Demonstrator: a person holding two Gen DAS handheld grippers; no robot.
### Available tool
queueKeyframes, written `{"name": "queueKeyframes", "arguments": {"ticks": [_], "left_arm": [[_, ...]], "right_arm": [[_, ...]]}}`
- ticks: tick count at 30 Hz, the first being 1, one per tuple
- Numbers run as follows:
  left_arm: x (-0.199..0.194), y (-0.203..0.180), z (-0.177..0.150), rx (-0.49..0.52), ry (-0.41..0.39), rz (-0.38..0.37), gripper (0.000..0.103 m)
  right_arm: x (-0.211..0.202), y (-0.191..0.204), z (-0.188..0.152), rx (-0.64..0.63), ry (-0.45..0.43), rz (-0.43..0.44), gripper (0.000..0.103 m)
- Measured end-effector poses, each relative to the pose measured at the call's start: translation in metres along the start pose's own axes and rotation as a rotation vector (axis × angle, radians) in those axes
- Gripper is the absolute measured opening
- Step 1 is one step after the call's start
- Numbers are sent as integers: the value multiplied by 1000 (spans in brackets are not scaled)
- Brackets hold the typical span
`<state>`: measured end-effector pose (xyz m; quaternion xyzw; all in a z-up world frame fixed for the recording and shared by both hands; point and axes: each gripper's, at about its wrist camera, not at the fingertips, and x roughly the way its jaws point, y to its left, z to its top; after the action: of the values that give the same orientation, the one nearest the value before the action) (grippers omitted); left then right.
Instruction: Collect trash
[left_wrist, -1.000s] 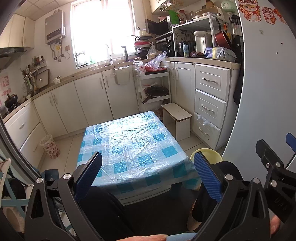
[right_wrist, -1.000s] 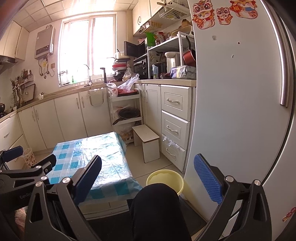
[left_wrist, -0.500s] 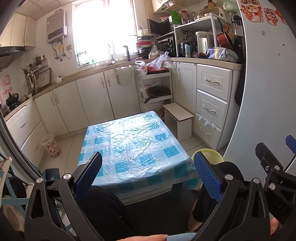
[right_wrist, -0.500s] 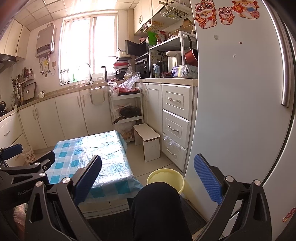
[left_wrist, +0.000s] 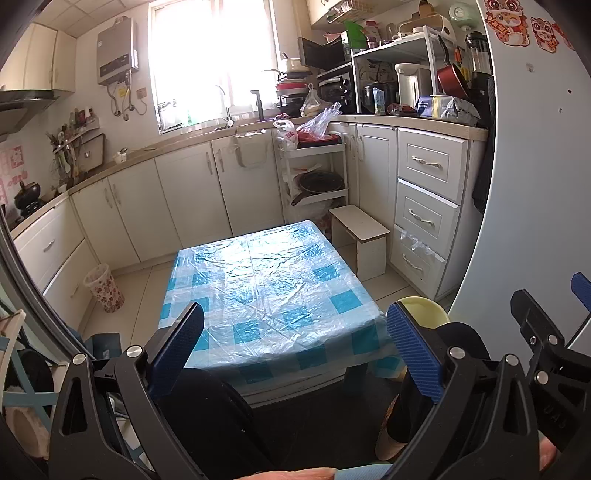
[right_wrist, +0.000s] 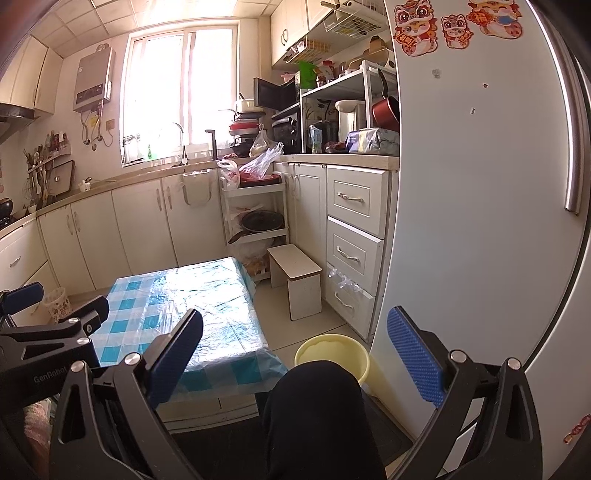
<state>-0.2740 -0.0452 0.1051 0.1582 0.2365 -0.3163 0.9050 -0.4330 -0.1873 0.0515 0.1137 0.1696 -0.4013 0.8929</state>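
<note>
A low table (left_wrist: 266, 288) under a blue checked plastic cloth stands in front of me; it also shows in the right wrist view (right_wrist: 192, 306). No trash shows on it. A yellow bucket (right_wrist: 332, 354) stands on the floor right of the table, by the fridge; its rim shows in the left wrist view (left_wrist: 424, 308). My left gripper (left_wrist: 295, 350) is open and empty, held above the table's near edge. My right gripper (right_wrist: 295, 354) is open and empty, over my knee near the bucket.
A white fridge (right_wrist: 480, 221) fills the right side. A small white stool (left_wrist: 360, 240) stands beyond the table by the drawers (left_wrist: 424, 206). A patterned wastebasket (left_wrist: 103, 288) stands at the left by the cabinets. My dark-clothed knees (right_wrist: 317, 413) are below the grippers.
Both views have shifted slightly; the grippers stay open and empty, and the table looks the same.
</note>
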Motion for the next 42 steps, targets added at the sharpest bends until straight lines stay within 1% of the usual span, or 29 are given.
{"name": "queueKeyframes", "arguments": {"ticks": [42], "left_arm": [[1,4,-3,-16,2,12,95]], "right_arm": [[3,3,0,-10,8,6,96]]}}
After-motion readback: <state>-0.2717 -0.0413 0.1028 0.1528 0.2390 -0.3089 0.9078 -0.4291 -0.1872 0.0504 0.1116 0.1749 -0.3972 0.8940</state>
